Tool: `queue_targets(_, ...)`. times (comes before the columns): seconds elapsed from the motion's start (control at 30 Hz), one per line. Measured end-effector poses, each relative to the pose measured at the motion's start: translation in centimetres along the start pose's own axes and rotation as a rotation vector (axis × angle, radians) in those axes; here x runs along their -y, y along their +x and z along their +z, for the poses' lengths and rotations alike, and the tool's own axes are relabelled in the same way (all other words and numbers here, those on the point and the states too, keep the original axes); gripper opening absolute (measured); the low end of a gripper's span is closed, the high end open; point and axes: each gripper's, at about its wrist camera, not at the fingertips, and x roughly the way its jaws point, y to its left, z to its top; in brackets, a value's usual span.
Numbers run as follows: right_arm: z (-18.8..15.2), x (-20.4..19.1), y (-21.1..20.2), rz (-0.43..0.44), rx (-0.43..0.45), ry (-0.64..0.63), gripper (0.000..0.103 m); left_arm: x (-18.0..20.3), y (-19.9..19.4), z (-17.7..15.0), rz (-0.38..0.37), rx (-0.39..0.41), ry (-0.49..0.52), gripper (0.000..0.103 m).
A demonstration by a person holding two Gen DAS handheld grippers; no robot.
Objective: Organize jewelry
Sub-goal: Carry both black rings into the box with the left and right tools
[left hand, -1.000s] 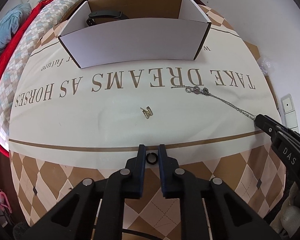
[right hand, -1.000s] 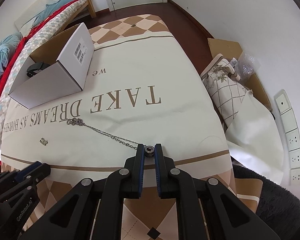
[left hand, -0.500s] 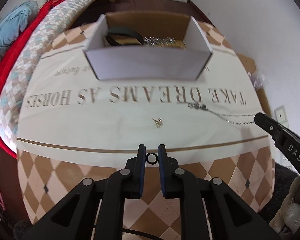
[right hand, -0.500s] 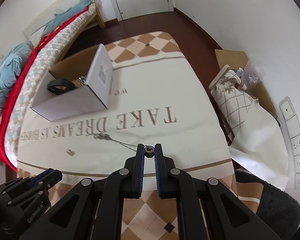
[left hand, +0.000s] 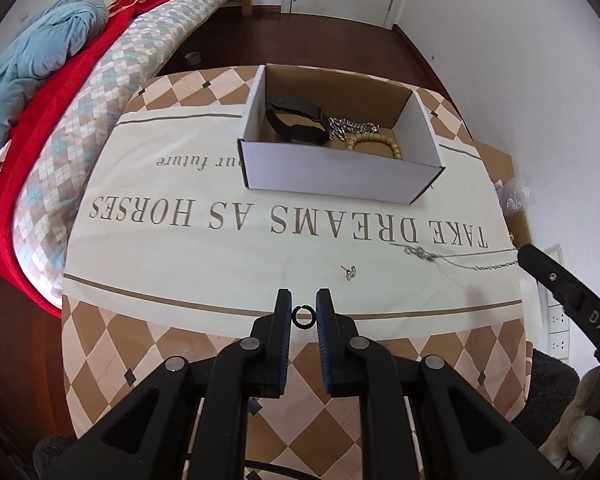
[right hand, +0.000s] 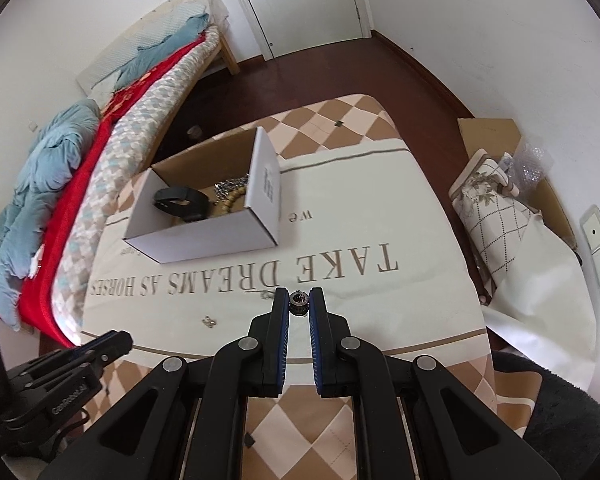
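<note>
A cream tablecloth (left hand: 220,264) with brown lettering has tan-and-brown diamond checks along its edges. The open cardboard box (left hand: 340,172) is white outside, brown inside. The black gripper fingers (left hand: 283,320) carry blue pads. The bed blanket (right hand: 72,216) is red.

The small earring (left hand: 348,272) on the tablecloth (left hand: 204,264) was too tiny to make out its shape — in the right wrist view it (right hand: 209,322) was only a speck. The necklace chain (left hand: 460,260) ran behind the right gripper's finger (left hand: 548,276), its held end hidden. In the box (left hand: 340,176), the near wall cut off the lower part of the black band (left hand: 296,124) and the bead bracelet (left hand: 374,142) (the silver chain (left hand: 350,126) partly tucked behind both). The tablecloth's small script was half blocked by the box — unreadable.
</note>
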Motion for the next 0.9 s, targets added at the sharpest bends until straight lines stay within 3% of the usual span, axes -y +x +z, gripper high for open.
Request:
queue_targets(0.3, 2.9, -2.5, -3.5, 0.058, 0.057, -0.046, 0.010, 0.7, -2.7, 3.2, -0.014, 0.059, 0.015, 0.010)
queue_targets(0.6, 8.2, -6.9, -6.8, 0.124, 0.136, -0.131, 0.010, 0.6, -5.4, 8.7, -0.023, 0.136, 0.047, 0.010)
queue_targets(0.73, 10.6, -9.3, -7.3, 0.144, 0.159, -0.177, 0.010, -0.1, -5.5, 11.2, -0.039, 0.140, 0.034, 0.010)
queue_targets(0.9, 12.9, -11.2, -4.9, 0.165, 0.099, -0.195, 0.010, -1.2, -3.5, 14.1, -0.086, 0.097, 0.006, 0.010)
